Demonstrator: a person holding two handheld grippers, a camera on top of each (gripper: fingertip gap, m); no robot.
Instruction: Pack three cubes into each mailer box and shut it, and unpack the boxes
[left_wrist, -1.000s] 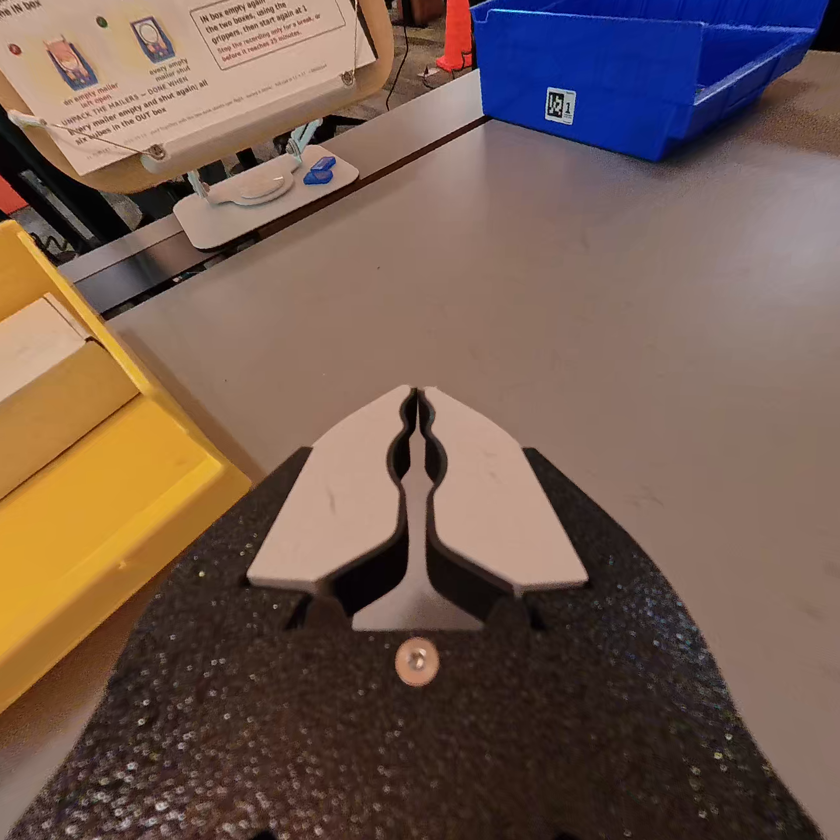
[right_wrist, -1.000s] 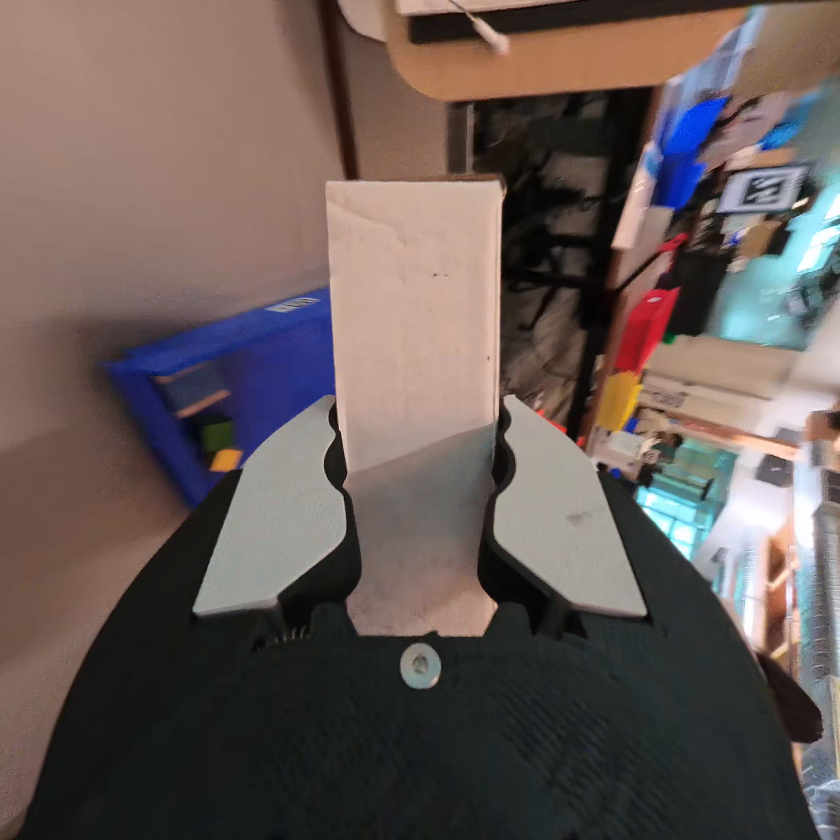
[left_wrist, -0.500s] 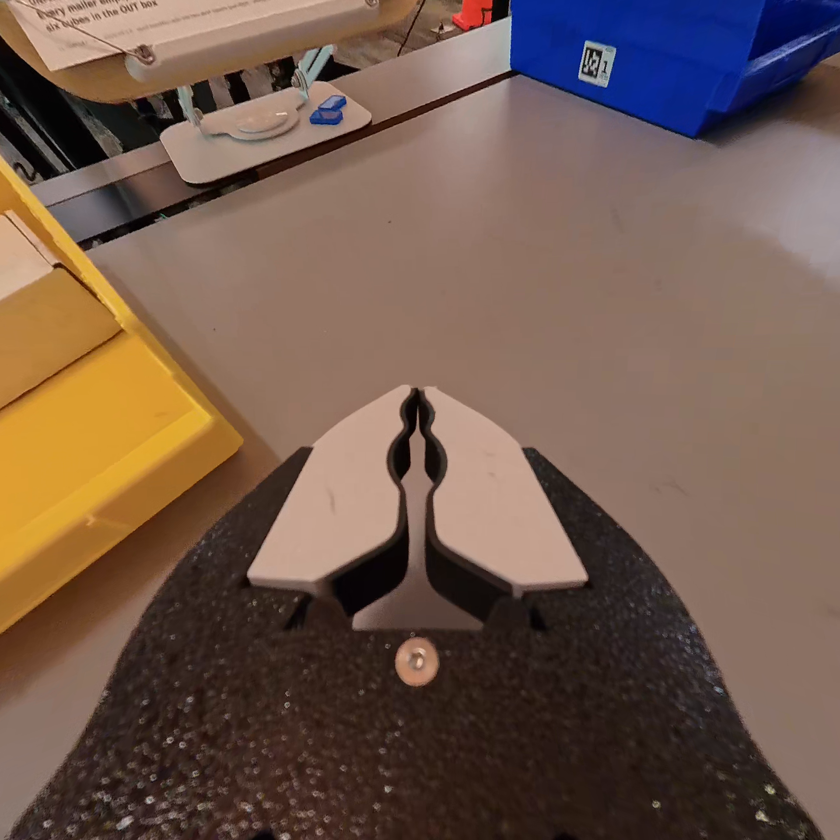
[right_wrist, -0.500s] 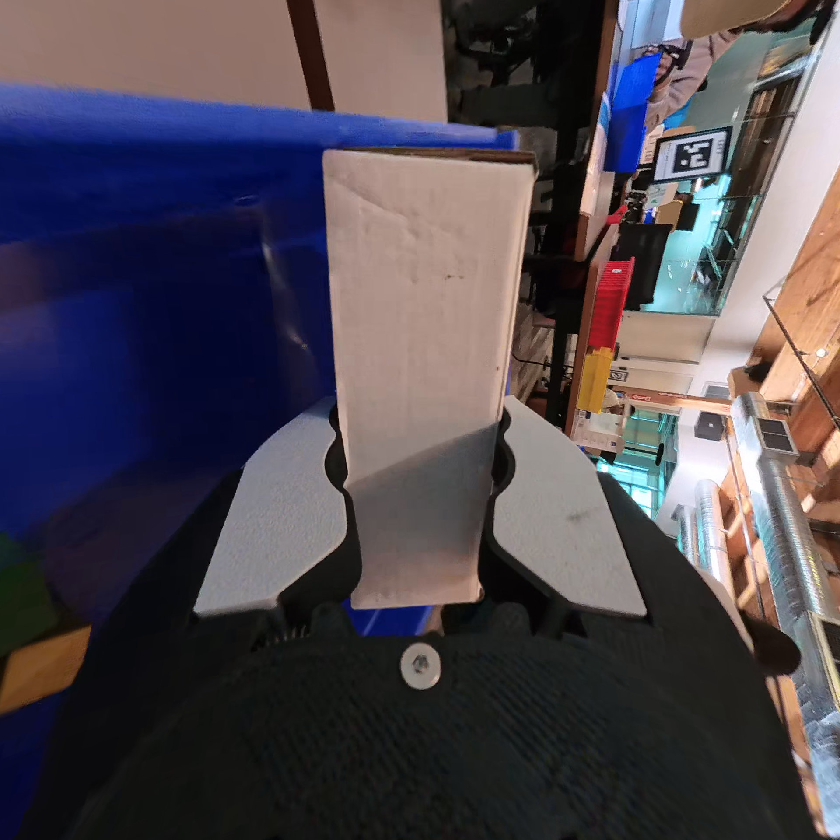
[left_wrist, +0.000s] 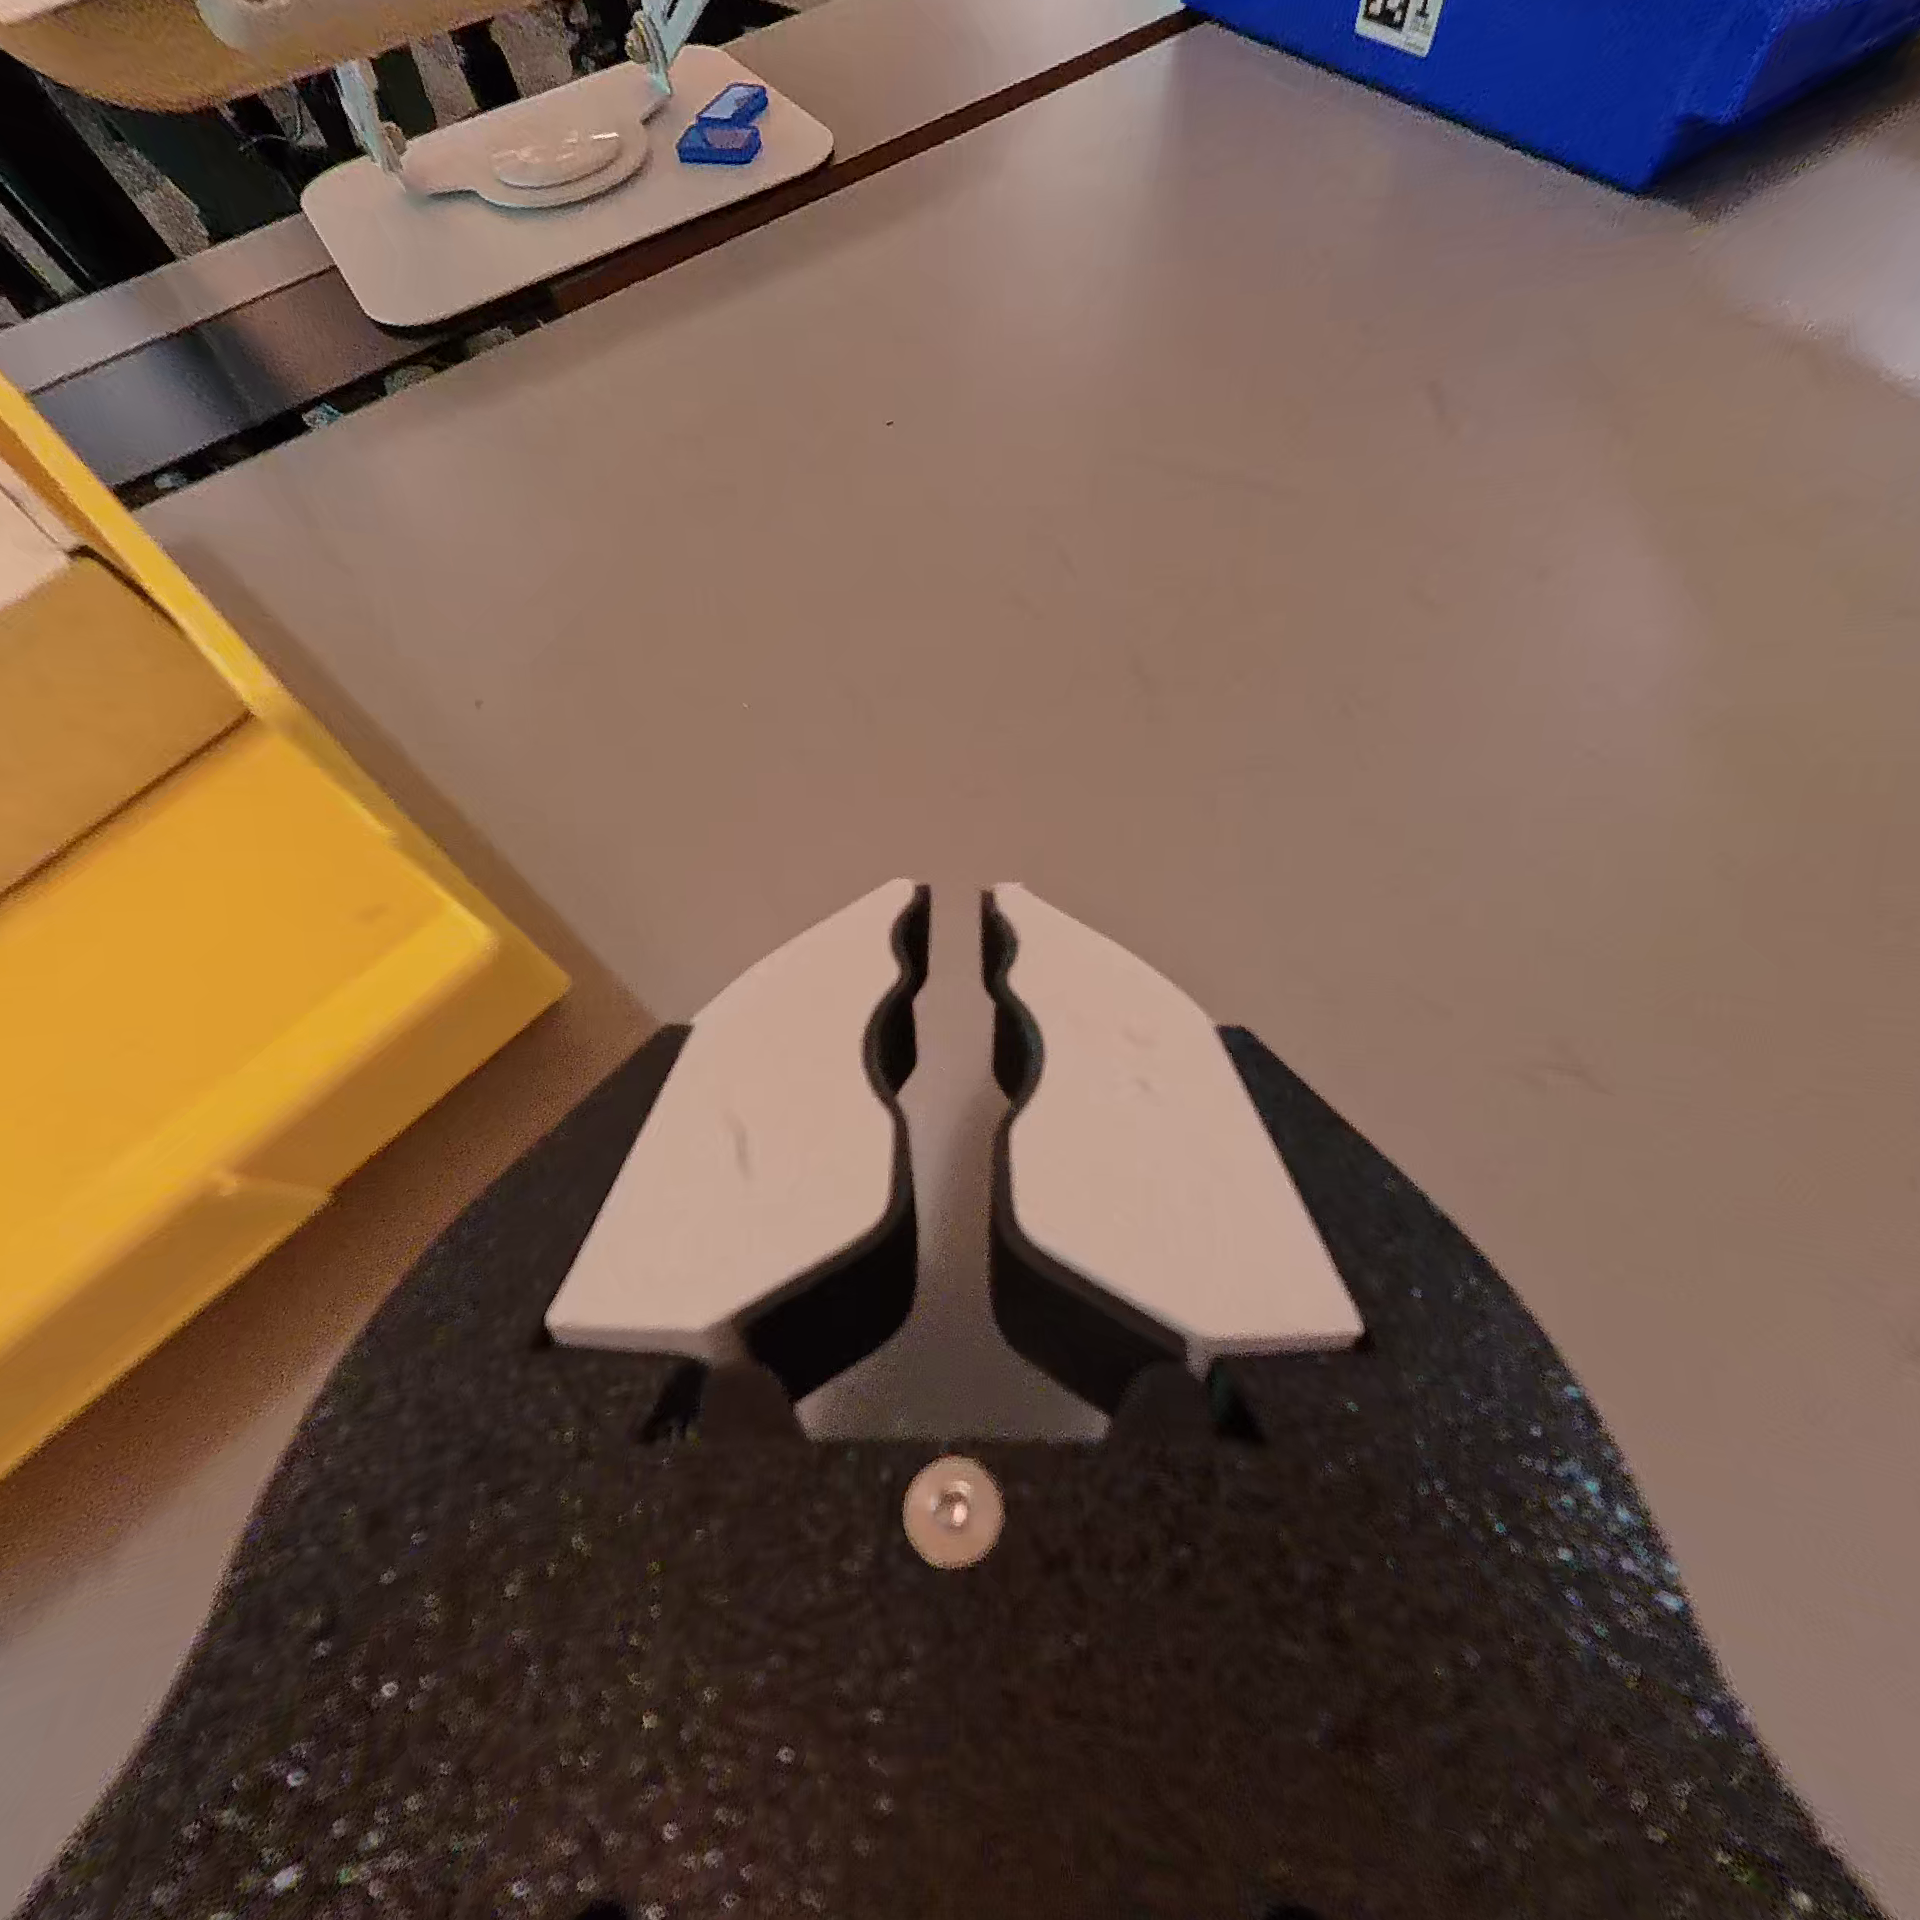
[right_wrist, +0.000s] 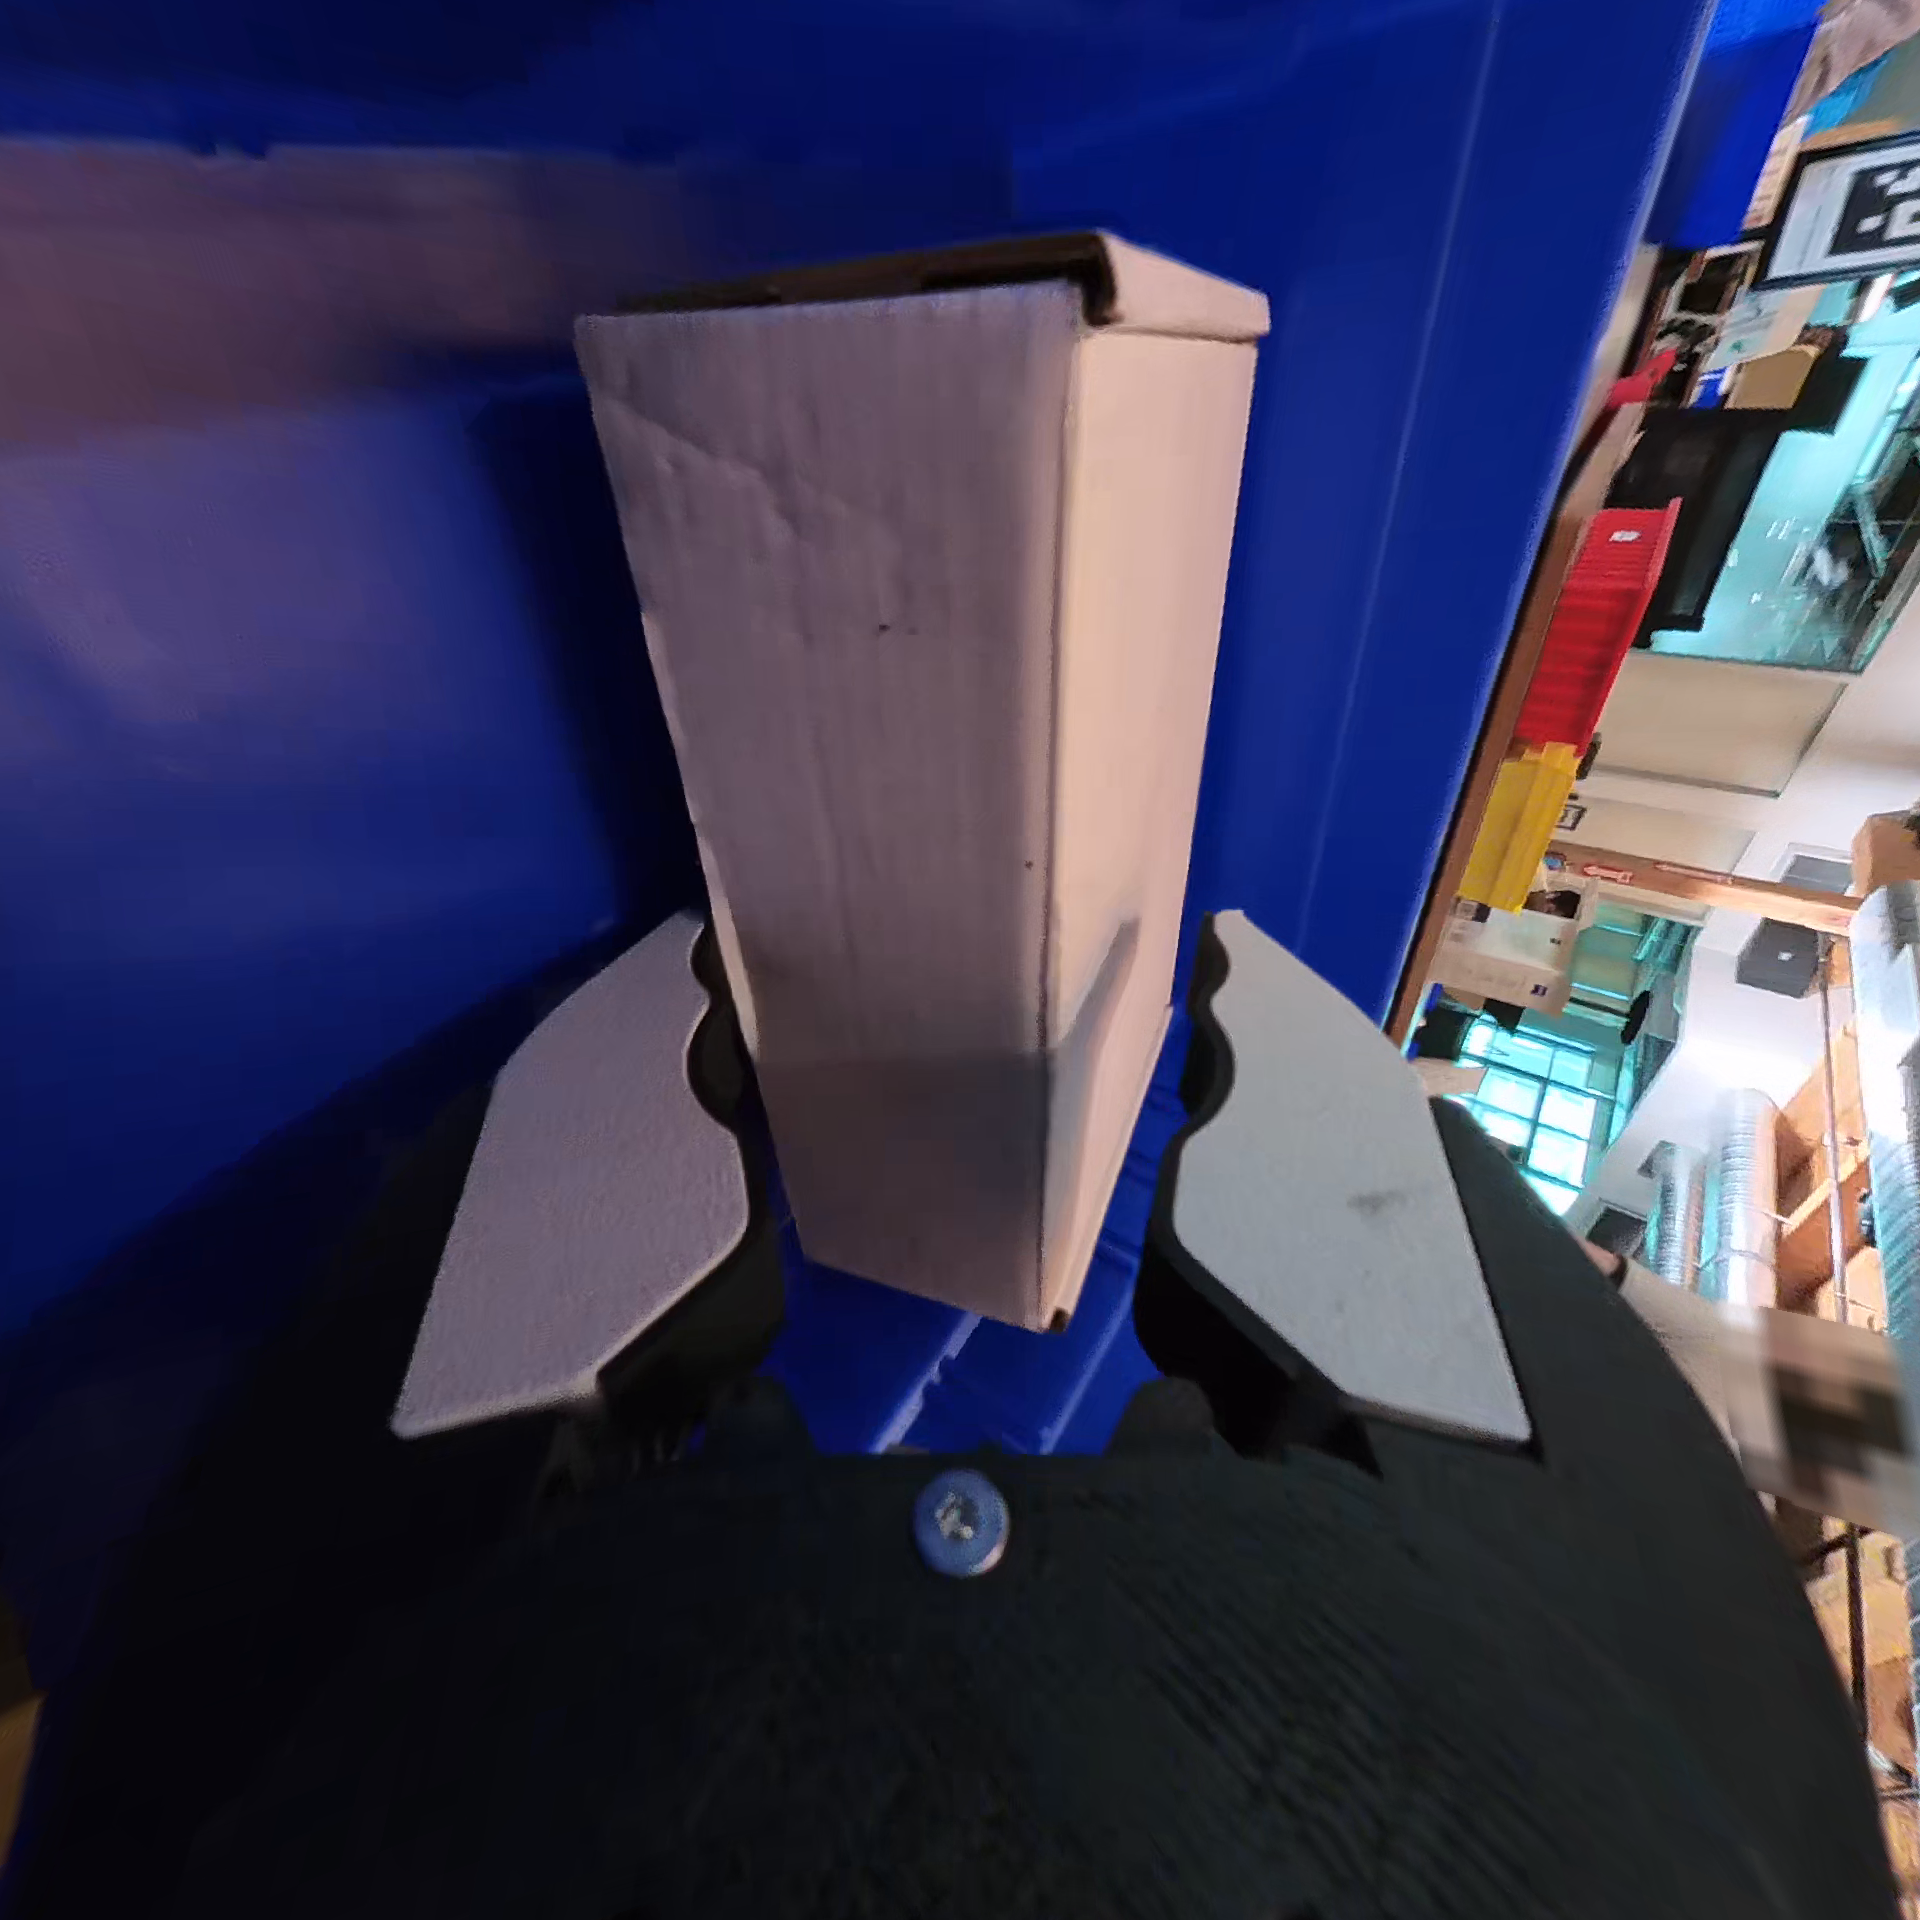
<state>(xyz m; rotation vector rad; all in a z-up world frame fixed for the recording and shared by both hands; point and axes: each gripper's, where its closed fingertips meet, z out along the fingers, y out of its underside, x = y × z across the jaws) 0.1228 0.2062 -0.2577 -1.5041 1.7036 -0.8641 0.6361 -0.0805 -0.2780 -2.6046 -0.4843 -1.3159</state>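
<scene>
A white cardboard mailer box (right_wrist: 883, 675), closed, stands tilted between the fingers of my right gripper (right_wrist: 961, 920), inside the blue bin (right_wrist: 312, 623). The jaws are spread wider than the box. The left finger (right_wrist: 582, 1174) is at its side and a gap shows beside the right finger (right_wrist: 1340, 1174). My left gripper (left_wrist: 953, 888) hovers empty over the grey table (left_wrist: 1143, 520), its jaws a narrow slit apart. No cubes are visible.
A yellow bin (left_wrist: 208, 987) at the left holds a tan mailer box (left_wrist: 94, 707). The blue bin's corner (left_wrist: 1610, 83) is at the far right. A grey stand base (left_wrist: 561, 197) with blue clips sits beyond the table's far edge.
My right gripper carried the white mailer into the blue bin and opened; the box now leans loose. My left gripper moved forward over the table and its jaws parted slightly.
</scene>
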